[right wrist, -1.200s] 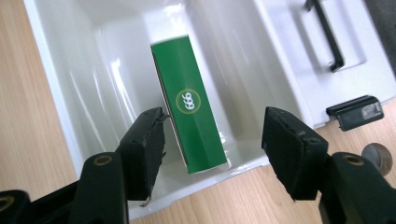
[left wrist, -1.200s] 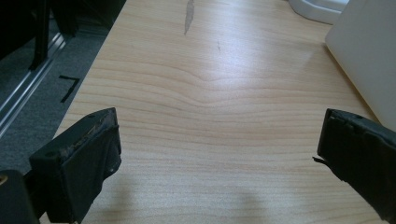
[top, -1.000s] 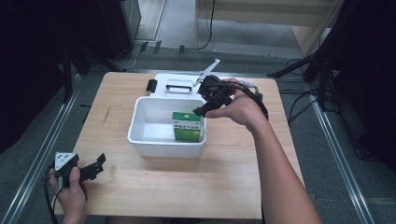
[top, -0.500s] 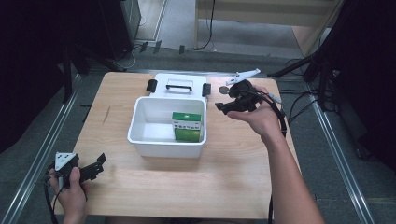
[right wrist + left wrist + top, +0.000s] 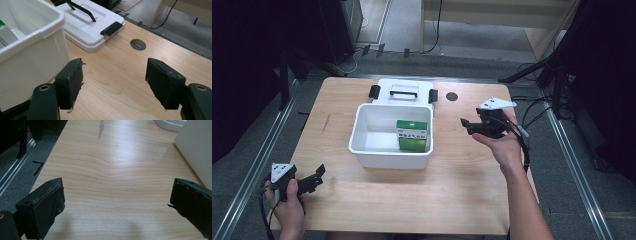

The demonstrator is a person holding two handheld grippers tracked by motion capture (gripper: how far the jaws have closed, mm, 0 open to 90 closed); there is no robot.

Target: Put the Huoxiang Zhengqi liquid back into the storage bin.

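Observation:
A white plastic bin (image 5: 362,150) stands mid-table with a green box (image 5: 413,135) upright inside it at the right. Behind the bin lies its white lid (image 5: 402,91) with a black handle and two black clips. My right gripper (image 5: 467,125) is held over the table to the right of the bin, open and empty; its own view shows the bin wall (image 5: 30,57) at left and the lid (image 5: 87,25) beyond. My left gripper (image 5: 314,177) rests near the table's front left corner, open, with bare wood between its jaws.
A round cable hole (image 5: 452,96) sits in the wooden table (image 5: 452,190) right of the lid, also visible as a grommet (image 5: 138,44). Metal rails run along both sides of the table. Cables trail on the floor at the right.
My right gripper has drawn back out of the bin, swung right past the lid, and come down beside the bin's right side. The green box stays in the bin. The left gripper has not moved.

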